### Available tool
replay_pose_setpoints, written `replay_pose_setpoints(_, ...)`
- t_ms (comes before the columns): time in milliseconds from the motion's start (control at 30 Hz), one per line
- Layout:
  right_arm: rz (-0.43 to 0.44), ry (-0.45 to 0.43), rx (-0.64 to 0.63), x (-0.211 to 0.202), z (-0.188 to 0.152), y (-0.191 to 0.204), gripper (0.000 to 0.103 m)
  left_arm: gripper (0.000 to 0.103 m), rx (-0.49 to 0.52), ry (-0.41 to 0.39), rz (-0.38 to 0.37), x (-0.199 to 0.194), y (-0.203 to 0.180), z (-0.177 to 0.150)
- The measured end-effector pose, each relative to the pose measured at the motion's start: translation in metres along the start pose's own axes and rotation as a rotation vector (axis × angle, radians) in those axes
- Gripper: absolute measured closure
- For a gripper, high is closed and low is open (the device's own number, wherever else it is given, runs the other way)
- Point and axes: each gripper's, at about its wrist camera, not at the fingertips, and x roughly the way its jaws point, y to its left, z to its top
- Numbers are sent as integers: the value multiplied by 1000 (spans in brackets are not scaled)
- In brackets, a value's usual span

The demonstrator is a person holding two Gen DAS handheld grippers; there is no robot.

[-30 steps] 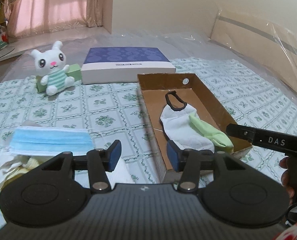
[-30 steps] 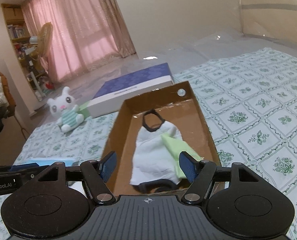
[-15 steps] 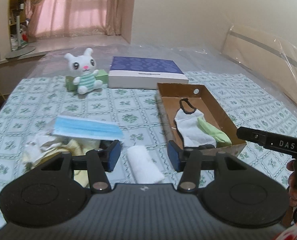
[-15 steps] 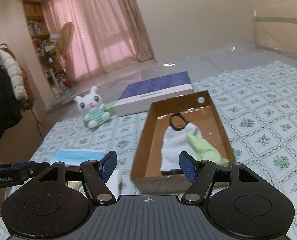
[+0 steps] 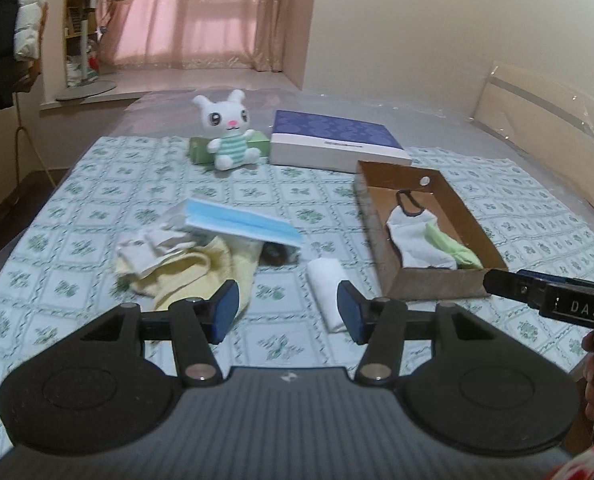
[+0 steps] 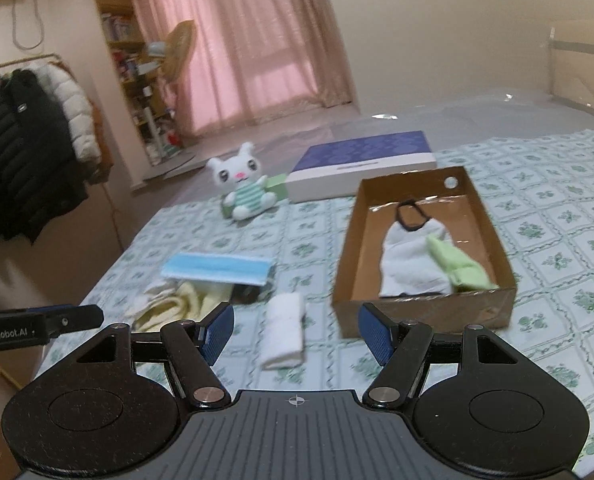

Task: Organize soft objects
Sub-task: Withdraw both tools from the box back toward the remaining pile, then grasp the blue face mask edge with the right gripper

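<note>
Left wrist view: left tongs gape about halfway with nothing in them, having just widened a touch. Right tongs sit wide apart, empty too. On the bed's green-patterned sheet, a rolled white cloth lies near the cardboard box, which holds a white sock and a green sock. Blue mask tops the yellow pile.
</note>
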Motion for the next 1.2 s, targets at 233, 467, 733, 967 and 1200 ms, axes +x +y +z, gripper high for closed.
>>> replay_pose_setpoints(233, 52, 34, -37, 6, -19, 17, 34, 52, -19, 9, 55, -12, 17, -13)
replay_pose_setpoints(467, 69, 77, -55, 23, -30, 24, 34, 52, -18, 23, 81, -9, 27, -24)
replay_pose_setpoints(733, 66, 103, -74, 43, -35, 25, 34, 52, -21, 37, 100, 11, 35, -28)
replay_pose_setpoints(967, 59, 123, -98, 67, -37, 26, 34, 52, -32, 50, 120, 30, 50, -27)
replay_pose_setpoints(1200, 61, 137, -143, 102, -33, 31, 34, 52, -43, 57, 157, 55, 71, -20)
